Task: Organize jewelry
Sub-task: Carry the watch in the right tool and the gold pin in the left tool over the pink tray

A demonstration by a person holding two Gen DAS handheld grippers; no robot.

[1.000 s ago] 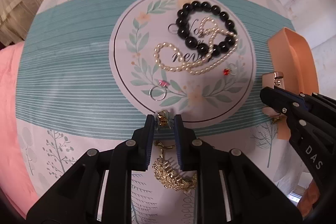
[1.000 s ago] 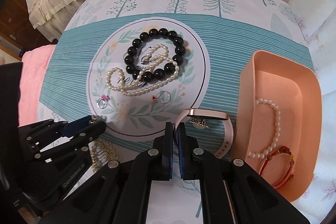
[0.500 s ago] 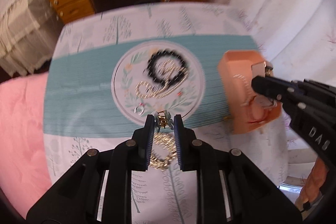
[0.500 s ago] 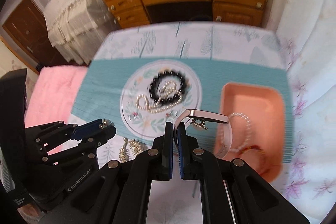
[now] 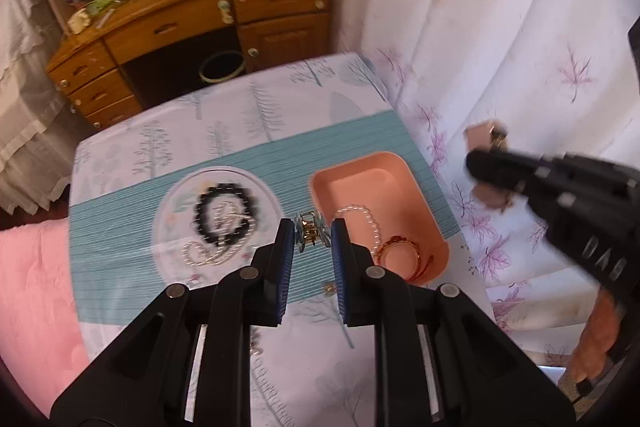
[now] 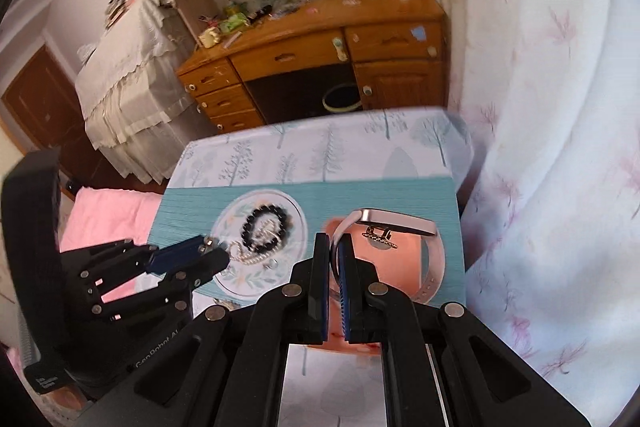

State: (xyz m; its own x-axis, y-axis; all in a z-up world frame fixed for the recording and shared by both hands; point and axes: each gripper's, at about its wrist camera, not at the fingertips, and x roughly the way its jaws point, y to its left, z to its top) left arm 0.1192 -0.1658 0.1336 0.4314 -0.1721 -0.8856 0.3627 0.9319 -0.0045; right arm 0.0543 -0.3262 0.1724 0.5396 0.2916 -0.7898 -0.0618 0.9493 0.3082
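Note:
High over the table, my left gripper (image 5: 312, 239) is shut on the top of a gold ornament (image 5: 307, 227), level with the left rim of the peach tray (image 5: 404, 183). Its lower part is hidden behind the fingers. In the tray lie a pearl bracelet (image 5: 366, 217) and a red cord bracelet (image 5: 400, 253). My right gripper (image 6: 334, 245) is shut on the strap of a pink watch (image 6: 400, 227), which hangs over the tray (image 6: 404, 259). A black bead bracelet (image 5: 224, 211) and a pearl necklace (image 5: 210, 253) lie on the round print of the cloth.
A wooden desk (image 5: 192, 27) with drawers stands past the table's far edge, with a ringed bin (image 5: 222, 67) under it. A white flowered curtain (image 5: 520, 27) hangs along the right side. Pink bedding (image 5: 32, 287) lies to the left.
Both grippers have risen well above the table with the gold ornament and the watch still held. The left one has shifted right towards the tray, and the right one now hangs over it.

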